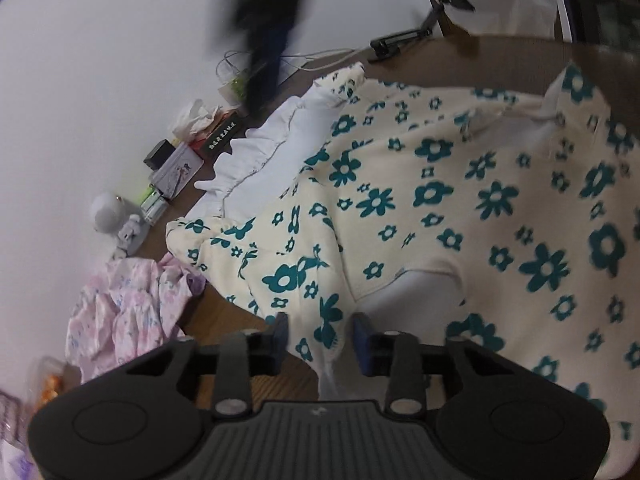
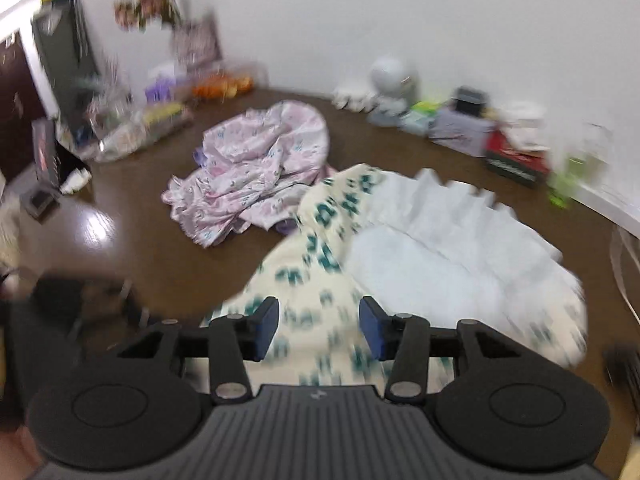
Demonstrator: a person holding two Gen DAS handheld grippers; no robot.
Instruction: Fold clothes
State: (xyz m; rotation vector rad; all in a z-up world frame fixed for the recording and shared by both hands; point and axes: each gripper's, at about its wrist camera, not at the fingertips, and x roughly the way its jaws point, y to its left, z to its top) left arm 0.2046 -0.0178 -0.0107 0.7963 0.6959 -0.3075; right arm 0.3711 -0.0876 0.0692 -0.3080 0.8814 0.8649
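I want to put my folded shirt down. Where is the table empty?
Bare brown table lies in front of the pink crumpled garment, left of the flowered garment, in the right wrist view. Along the wall it is crowded: boxes, a white figurine, clutter.

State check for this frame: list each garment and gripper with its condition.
Floral garment: spread on the table, one edge folded over, white lining showing.
Pink garment: crumpled heap, unfolded.
Left gripper: jaws apart astride the floral hem, not pressing.
Right gripper: jaws apart, above the floral fabric, holding nothing.
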